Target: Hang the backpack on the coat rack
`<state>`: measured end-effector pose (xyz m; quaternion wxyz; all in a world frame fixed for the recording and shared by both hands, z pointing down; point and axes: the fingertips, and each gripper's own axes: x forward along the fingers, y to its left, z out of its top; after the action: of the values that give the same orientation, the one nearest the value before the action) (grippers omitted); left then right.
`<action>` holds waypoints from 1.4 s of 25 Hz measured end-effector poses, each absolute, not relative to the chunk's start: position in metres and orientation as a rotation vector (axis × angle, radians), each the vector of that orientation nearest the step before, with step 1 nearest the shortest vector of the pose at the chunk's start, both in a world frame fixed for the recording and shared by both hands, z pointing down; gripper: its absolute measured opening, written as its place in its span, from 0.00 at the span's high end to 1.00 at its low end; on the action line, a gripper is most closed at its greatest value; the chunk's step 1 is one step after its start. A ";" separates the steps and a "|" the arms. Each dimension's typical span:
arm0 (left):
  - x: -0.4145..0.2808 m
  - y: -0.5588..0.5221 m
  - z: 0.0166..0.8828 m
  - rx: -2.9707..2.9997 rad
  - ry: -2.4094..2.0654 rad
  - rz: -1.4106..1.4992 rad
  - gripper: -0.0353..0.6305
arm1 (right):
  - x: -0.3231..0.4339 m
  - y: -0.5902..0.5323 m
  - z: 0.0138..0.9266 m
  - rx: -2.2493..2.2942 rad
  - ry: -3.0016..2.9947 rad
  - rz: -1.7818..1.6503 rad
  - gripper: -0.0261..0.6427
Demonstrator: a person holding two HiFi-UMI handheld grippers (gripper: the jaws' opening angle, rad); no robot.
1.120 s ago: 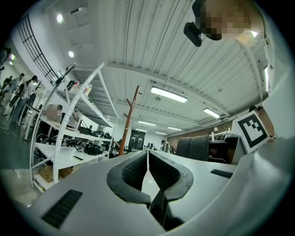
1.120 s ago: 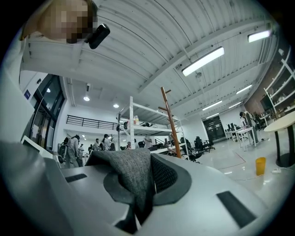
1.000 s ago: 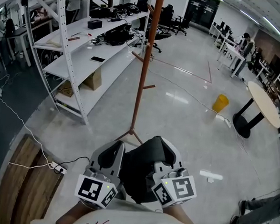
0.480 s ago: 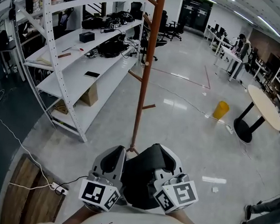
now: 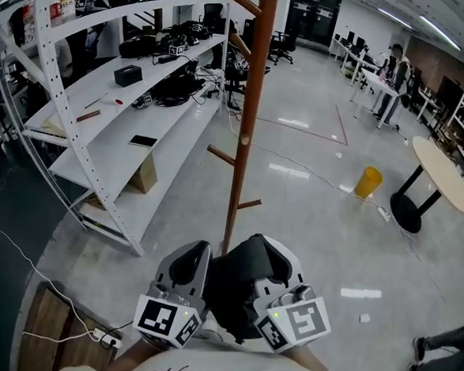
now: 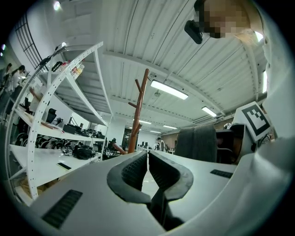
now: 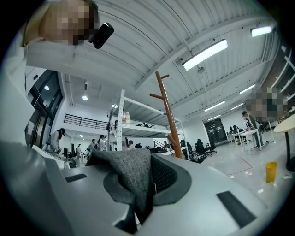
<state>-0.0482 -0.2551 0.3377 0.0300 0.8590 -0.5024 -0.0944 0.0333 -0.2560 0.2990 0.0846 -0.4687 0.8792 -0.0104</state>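
Both grippers have come nearer the rack [image 5: 248, 126] since the earlier frame: its pole, which stood farther off then, now rises straight up from just behind the backpack [image 5: 237, 288], its foot hidden by the bag. Closest in the head view, the left gripper [image 5: 189, 259] and right gripper [image 5: 283, 264] sit side by side below the chest, with the dark backpack hanging between them, off the floor. In the right gripper view its jaws are clamped on a fold of the bag's grey fabric, which drapes over the left pad and down through the gap. In the left gripper view those jaws are drawn together to a thin slit, and nothing can be made out between them; grey fabric shows off to its right, beside the other gripper's marker cube. To the lower left, a power strip [image 5: 109, 340] with a white cable lies on the floor by a wooden board [image 5: 48, 326]. The brown rack carries short pegs, two low ones above the bag and more near the top edge. Left of it runs a white shelf [image 5: 135, 95] loaded with dark gear and a box underneath. Farther right on the glossy floor stand a yellow bin [image 5: 367, 182] and a round desk [image 5: 443, 172], with more desks and a person at the back.
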 end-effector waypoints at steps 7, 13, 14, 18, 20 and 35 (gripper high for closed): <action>-0.057 -0.300 0.335 2.669 -1.527 -0.299 0.91 | 0.022 -0.302 0.276 -1.410 2.606 0.043 0.91; -0.064 -0.318 0.327 2.656 -1.540 -0.323 0.91 | 0.028 -0.329 0.243 -1.425 2.578 0.105 0.91; -0.065 -0.319 0.327 2.651 -1.544 -0.325 0.91 | 0.029 -0.332 0.236 -1.431 2.579 0.125 0.91; -0.069 -0.320 0.327 2.623 -1.569 -0.337 0.91 | 0.033 -0.343 0.216 -1.412 2.588 0.149 0.91; -0.071 -0.320 0.329 2.607 -1.583 -0.339 0.91 | 0.032 -0.348 0.199 -1.408 2.598 0.188 0.91; -0.085 -0.330 0.347 2.492 -1.636 -0.365 0.91 | 0.037 -0.428 0.158 -1.471 2.617 0.146 0.91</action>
<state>-0.0854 -0.3304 0.3470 0.0689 0.8279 -0.5433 -0.1211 0.0373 -0.4284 0.1583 0.0682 -0.4883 0.8686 0.0486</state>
